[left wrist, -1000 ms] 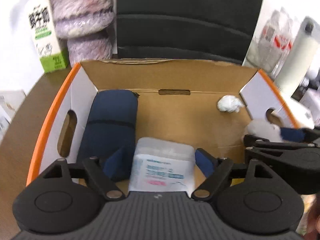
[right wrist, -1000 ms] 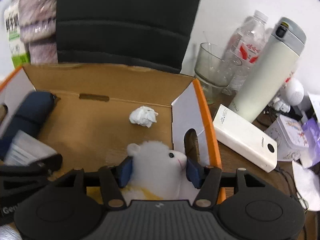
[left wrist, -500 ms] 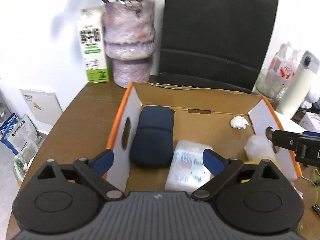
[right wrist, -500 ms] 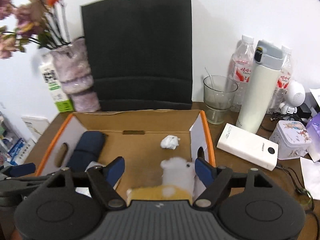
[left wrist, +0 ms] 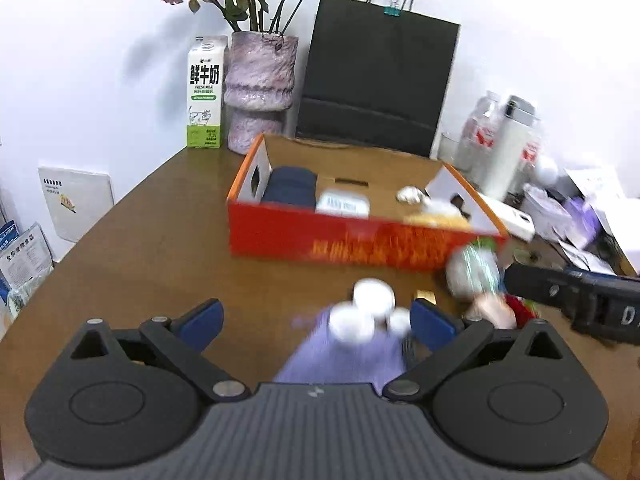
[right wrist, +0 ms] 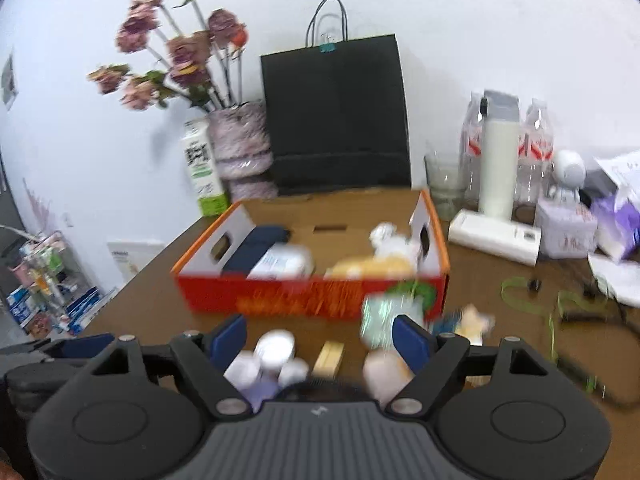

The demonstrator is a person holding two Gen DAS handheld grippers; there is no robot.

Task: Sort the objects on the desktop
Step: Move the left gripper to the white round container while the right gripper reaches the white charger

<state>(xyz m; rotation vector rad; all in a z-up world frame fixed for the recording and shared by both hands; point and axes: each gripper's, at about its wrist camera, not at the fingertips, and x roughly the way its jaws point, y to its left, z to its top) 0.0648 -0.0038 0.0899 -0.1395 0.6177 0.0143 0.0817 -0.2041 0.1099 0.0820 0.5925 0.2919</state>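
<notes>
In front of the box (left wrist: 360,240), both the left gripper (left wrist: 316,320) and right gripper (right wrist: 320,340) were found opening, empty; the jars (left wrist: 368,312) should be straddled squarely before closing.

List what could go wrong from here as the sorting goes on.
1. Several small things crowd the table just in front of the orange box: white round containers, a small yellow block, a blurred green packet. Reaching for one could knock its neighbours.
2. The left gripper and right gripper, both opening with nothing gripped, hang close together, so they may collide.
3. The frames are blurred, so aim may be off.
</notes>
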